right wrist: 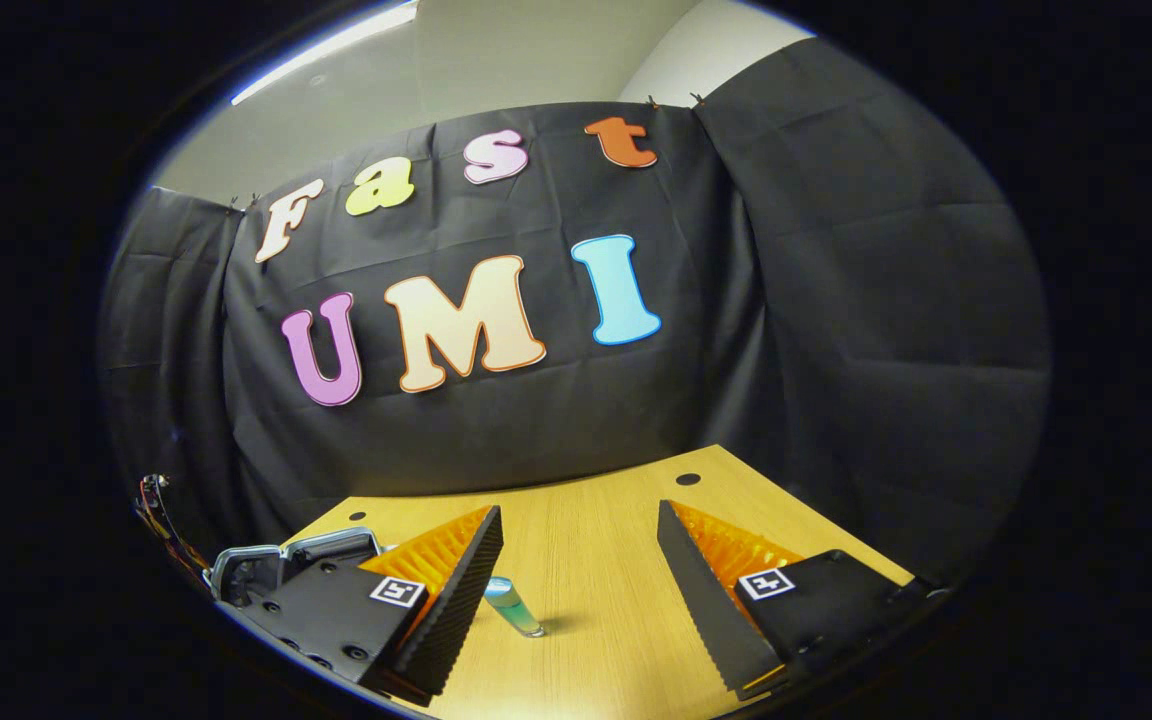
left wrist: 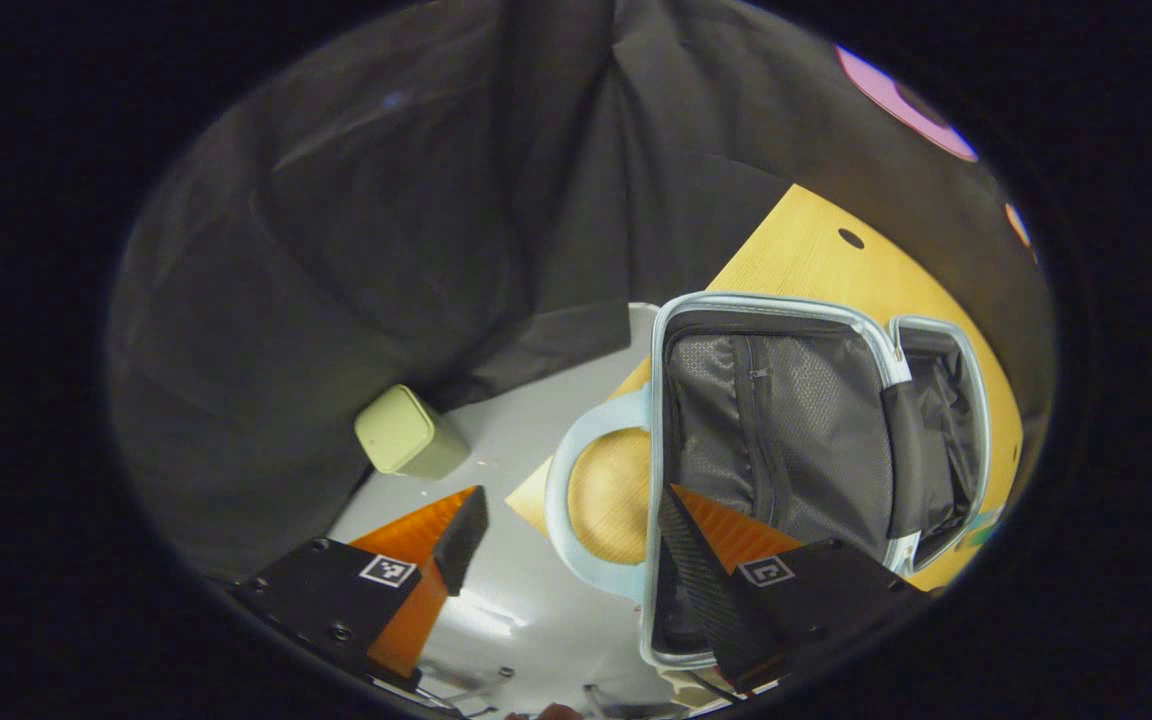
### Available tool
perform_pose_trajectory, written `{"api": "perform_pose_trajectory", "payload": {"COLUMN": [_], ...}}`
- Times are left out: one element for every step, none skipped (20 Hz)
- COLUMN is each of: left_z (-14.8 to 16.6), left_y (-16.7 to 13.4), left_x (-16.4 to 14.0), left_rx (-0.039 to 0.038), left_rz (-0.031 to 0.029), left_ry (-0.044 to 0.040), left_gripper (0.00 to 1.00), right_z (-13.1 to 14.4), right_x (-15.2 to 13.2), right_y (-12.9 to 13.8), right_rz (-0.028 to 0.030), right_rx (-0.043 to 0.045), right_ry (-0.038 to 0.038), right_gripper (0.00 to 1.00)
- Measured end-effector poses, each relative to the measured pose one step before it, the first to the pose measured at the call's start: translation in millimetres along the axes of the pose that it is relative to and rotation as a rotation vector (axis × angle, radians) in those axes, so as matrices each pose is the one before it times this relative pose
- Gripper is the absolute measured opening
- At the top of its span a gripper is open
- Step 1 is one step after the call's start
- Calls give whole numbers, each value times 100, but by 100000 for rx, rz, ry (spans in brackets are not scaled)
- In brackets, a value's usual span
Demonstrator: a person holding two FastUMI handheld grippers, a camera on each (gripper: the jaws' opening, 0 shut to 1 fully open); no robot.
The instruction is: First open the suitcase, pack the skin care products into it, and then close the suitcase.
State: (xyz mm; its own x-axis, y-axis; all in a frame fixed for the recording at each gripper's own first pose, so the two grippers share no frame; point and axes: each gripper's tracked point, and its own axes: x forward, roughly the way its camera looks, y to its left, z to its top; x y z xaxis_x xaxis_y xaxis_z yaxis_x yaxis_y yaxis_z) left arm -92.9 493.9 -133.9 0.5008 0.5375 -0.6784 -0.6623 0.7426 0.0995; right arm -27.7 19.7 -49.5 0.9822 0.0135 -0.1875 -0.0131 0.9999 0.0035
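The skin care tube lies on the wooden table in your right gripper view, at about 7 o'clock from the picture's centre, just beside the inner edge of one finger and between the two. It looks small, light and smooth, with a teal body and a clear end, so expect it to roll or skid if you nudge it. Take it across the middle of its body, fingers square to its length, and press gently; it is likely soft plastic.

Your right gripper is released, jaws standing wide apart with nothing between the pads but the tube on the table.

The suitcase stands open in the left gripper view, at 4 o'clock from centre, its grey mesh lining and zip pocket facing you, pale blue rim all round. The shell looks stiff, the lining soft; the looped handle at its near edge is the firm place to hold.

Your left gripper is also released and holds nothing, one finger overlapping the suitcase edge in the picture.

A pale green bin sits on the floor at 8 o'clock, well apart.
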Motion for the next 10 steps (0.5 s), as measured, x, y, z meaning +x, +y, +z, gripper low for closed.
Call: {"api": "perform_pose_trajectory", "payload": {"left_z": [234, 19, 52, 320, 466, 468, 533, 323, 327, 49], "left_y": [-117, -530, -1021, -1185, -1614, -1640, -1673, -2298, -2213, -2107], "left_x": [-1119, -1154, -1298, -1175, -1330, -1464, -1425, -1379, -1544, -1150], "left_rx": [3101, 2561, 2409, 1833, 1485, 1850, 1636, 2020, 2383, 1765], "left_rz": [1829, 549, -1384, -1944, -2245, -2872, -2938, -3105, -3230, -2370], "left_ry": [-1435, -620, -1437, -2365, -3342, -4493, -3509, -2935, -2681, -2500], "left_gripper": [98, 97, 96, 96, 97, 97, 96, 100, 96, 97], "right_z": [-116, -297, -136, -140, -139, -158, -122, -137, -146, -308], "right_x": [160, 64, 102, 74, 165, 96, 139, 173, 191, 125], "right_y": [-142, -148, -194, -209, -176, -123, -110, -44, -34, -40], "right_rz": [161, 107, 120, 281, 183, 411, 483, 540, 812, 686], "right_rx": [897, 381, -11, -362, -645, -722, -510, -8, 408, 707], "right_ry": [578, 722, 496, 322, 408, 555, 499, 303, 463, 636], "right_gripper": [98, 98, 97, 97, 97, 97, 97, 98, 97, 97]}}
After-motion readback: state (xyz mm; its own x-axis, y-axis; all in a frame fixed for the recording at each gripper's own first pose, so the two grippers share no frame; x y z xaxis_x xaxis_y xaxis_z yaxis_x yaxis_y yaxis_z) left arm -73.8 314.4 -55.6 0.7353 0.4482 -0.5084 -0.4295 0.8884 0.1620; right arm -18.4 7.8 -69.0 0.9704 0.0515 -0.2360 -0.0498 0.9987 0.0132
